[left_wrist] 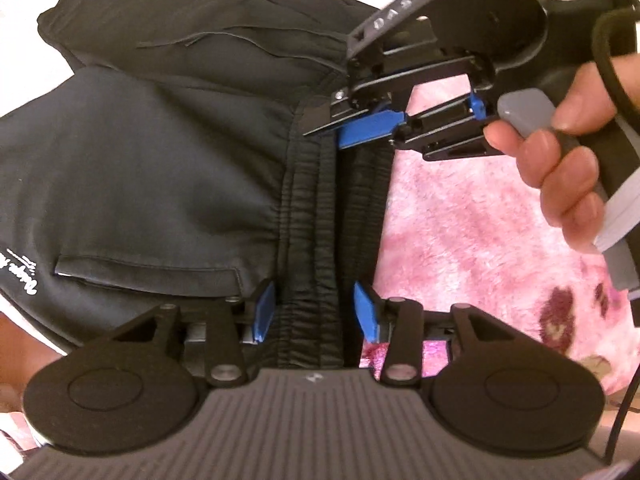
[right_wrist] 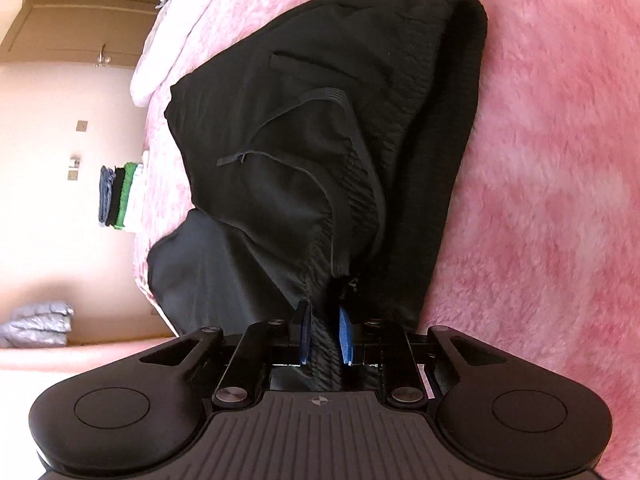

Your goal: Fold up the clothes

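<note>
A pair of black trousers (left_wrist: 160, 168) lies spread on a pink fluffy blanket (left_wrist: 460, 232), with its gathered elastic waistband (left_wrist: 312, 240) running straight away from my left gripper. The left gripper (left_wrist: 315, 312) stands open, its blue fingers (left_wrist: 264, 312) straddling the waistband with a small gap on the right side. At the far end of the waistband, the right gripper (left_wrist: 360, 128) is held by a hand (left_wrist: 560, 152). In the right wrist view, the right gripper (right_wrist: 325, 334) is shut on the bunched waistband (right_wrist: 320, 340). The trousers (right_wrist: 304, 152) stretch away from it.
The pink blanket (right_wrist: 540, 200) covers the bed to the right of the garment. A stack of folded clothes (right_wrist: 120, 196) sits at the bed's far edge. Beyond are a wall, a wooden door (right_wrist: 80, 36) and a grey padded item (right_wrist: 36, 324).
</note>
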Available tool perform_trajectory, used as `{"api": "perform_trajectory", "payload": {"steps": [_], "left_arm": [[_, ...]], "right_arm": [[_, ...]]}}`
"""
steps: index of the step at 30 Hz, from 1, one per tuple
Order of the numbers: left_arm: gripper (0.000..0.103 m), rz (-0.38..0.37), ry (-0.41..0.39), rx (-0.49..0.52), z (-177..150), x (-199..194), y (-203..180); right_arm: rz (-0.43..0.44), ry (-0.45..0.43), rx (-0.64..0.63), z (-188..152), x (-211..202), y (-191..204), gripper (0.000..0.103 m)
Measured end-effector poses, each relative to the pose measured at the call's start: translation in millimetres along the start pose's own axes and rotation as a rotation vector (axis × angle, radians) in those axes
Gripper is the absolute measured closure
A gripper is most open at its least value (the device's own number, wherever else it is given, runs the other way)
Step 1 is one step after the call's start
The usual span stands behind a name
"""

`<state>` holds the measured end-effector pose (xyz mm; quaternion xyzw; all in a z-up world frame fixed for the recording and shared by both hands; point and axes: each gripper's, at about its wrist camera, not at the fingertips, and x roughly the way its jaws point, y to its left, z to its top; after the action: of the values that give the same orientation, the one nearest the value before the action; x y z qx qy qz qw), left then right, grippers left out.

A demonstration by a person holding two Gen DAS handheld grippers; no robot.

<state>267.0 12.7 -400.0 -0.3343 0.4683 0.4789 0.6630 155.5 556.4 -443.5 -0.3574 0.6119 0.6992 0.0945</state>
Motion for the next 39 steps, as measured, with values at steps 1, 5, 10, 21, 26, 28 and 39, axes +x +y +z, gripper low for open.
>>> {"api": "perform_trajectory", "payload": {"steps": [1,5,10,21,26,28,39], "left_arm": [[0.075,0.006,-0.003,-0.015,0,-1,0],[0.079,-0.039,0.006,-0.115,0,-4,13],[0.077,-0.073,-0.008,-0.137,-6,-5,16],[0.103,-0.196,-0.023,-0.060,-16,-29,26],[0.099,-0.161,0.081,-0.031,-11,-3,16],[0.099,-0.151,0.112,-0.045,-5,-1,18],[0.098,-0.123,0.202,-0.084,3,-24,48]], "right_arm": [[0.001,-0.002,-0.005,0,1,2,0.083],[0.002,-0.009,-0.012,0,0,6,0.083],[-0.016,-0.014,-0.008,-1,3,7,0.083],[-0.063,-0.077,-0.151,-18,-35,29,0.102],[-0.124,-0.020,-0.002,-12,-15,-13,0.102],[-0.110,-0.005,0.016,-7,-17,-10,0.099],[-0.229,-0.100,-0.067,-6,-45,12,0.084]]}}
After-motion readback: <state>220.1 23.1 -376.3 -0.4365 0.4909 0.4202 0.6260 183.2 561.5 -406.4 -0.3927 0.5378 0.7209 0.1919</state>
